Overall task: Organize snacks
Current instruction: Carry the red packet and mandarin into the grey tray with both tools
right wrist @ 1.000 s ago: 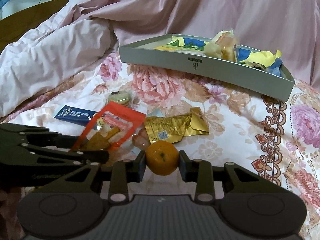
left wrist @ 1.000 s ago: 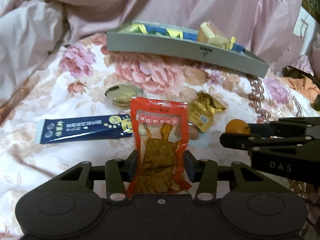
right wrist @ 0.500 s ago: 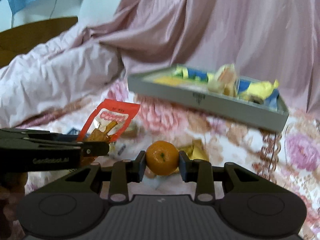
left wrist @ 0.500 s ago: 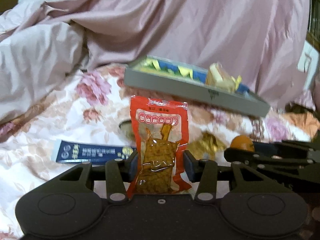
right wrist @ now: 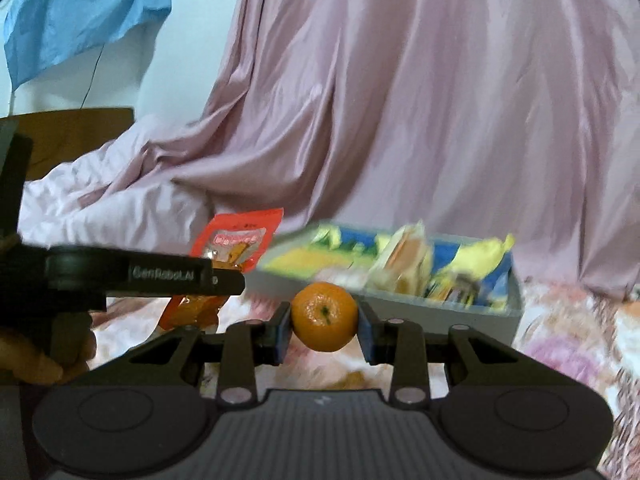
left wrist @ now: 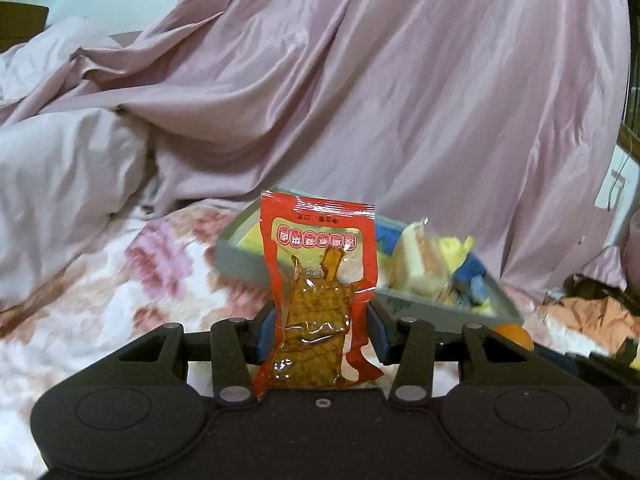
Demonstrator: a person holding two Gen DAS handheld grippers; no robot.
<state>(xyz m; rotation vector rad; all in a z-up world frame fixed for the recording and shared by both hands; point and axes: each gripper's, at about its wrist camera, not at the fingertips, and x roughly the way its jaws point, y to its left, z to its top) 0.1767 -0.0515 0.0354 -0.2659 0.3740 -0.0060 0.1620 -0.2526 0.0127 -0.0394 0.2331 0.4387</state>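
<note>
My left gripper [left wrist: 318, 334] is shut on a red snack packet [left wrist: 318, 280] of brown pieces, held upright above the bed. The right gripper [right wrist: 324, 326] is shut on a small orange [right wrist: 324, 316]. Straight ahead lies the grey tray [right wrist: 440, 312] with several yellow and blue wrapped snacks and a pale cake packet [left wrist: 416, 268]. In the right wrist view the left gripper [right wrist: 236, 278] with the red snack packet [right wrist: 236, 240] is at my left. In the left wrist view the orange [left wrist: 516, 334] peeks out at the lower right, below the grey tray [left wrist: 240, 264].
A floral bedsheet [left wrist: 100, 280] lies under everything. Heaped pink bedding [left wrist: 360, 100] rises behind the tray. A hand [right wrist: 28, 356] holds the left gripper. Orange cloth [left wrist: 592, 316] lies at the far right. Blue fabric [right wrist: 80, 12] hangs at the upper left.
Both grippers have risen and gone forward toward the tray with their loads. The snacks lying on the sheet have dropped out of view.
</note>
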